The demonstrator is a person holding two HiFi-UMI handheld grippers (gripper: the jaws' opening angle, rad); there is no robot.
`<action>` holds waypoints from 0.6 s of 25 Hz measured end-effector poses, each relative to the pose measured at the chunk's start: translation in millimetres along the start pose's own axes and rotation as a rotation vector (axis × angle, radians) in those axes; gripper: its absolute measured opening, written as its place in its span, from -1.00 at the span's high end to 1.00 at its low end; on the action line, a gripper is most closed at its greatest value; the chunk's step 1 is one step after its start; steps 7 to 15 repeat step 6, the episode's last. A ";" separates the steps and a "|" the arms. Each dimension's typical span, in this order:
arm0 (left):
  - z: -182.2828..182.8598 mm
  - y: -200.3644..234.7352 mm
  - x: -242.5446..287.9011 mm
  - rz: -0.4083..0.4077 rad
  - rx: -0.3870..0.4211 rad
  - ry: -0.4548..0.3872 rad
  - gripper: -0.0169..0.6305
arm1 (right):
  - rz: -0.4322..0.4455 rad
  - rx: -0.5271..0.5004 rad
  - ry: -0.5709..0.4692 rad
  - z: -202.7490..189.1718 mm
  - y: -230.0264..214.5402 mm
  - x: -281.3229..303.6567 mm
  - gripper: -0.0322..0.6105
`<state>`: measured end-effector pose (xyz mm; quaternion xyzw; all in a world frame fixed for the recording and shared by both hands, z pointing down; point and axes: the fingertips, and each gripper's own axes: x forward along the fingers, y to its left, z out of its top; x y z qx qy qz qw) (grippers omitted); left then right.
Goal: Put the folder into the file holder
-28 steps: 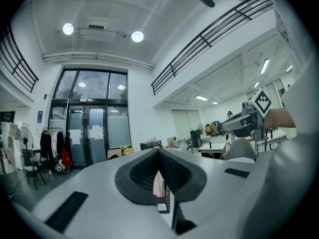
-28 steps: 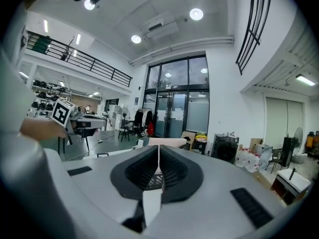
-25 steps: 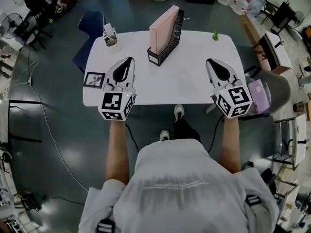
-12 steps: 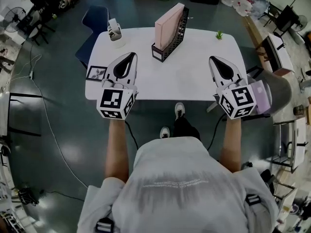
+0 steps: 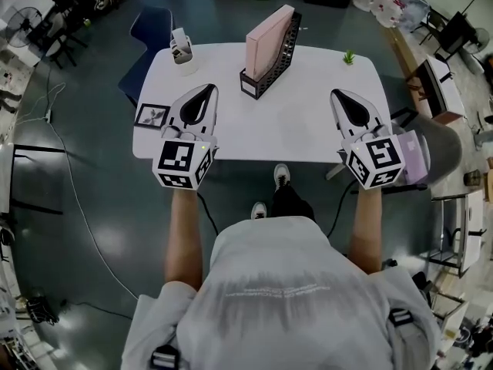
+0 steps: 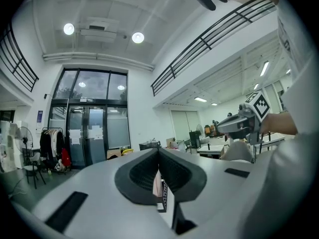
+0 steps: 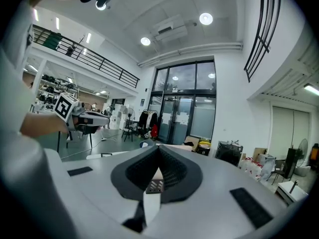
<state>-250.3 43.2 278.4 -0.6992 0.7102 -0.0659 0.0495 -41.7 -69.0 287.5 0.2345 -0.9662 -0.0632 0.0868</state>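
A pink folder [image 5: 267, 40] stands upright inside the black mesh file holder [image 5: 271, 68] at the back middle of the white table [image 5: 300, 122]. My left gripper [image 5: 202, 92] hovers over the table's left front part, shut and holding nothing. On the right, my right gripper [image 5: 339, 99] hangs over the table's right front part, also shut and empty. Both point toward the holder from well short of it. In the left gripper view the right gripper [image 6: 239, 126] shows at the right, and the folder [image 6: 157, 183] peeks through the gap under the jaws.
A small picture frame [image 5: 151, 116] lies at the table's left front corner. A white pen cup [image 5: 182, 51] stands at the back left, a tiny green plant [image 5: 349, 56] at the back right. A blue chair [image 5: 146, 37] stands behind the table, a grey chair [image 5: 435, 141] to its right.
The view has shifted slightly, so the table sits a little higher and more to the right in the picture. Both grippers stay shut and keep their places over the table's front.
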 end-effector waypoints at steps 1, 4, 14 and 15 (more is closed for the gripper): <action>-0.7 -0.4 2.6 -0.002 -0.003 0.000 0.90 | -0.002 -0.001 0.002 -1.0 -1.9 0.2 0.82; -1.1 -3.6 11.1 -0.014 -0.008 -0.004 0.90 | -0.009 0.001 0.009 -5.3 -10.1 0.8 0.82; -1.2 -5.3 17.1 -0.021 -0.009 -0.007 0.90 | -0.013 0.004 0.012 -8.1 -16.1 2.3 0.82; -1.2 -5.3 17.1 -0.021 -0.009 -0.007 0.90 | -0.013 0.004 0.012 -8.1 -16.1 2.3 0.82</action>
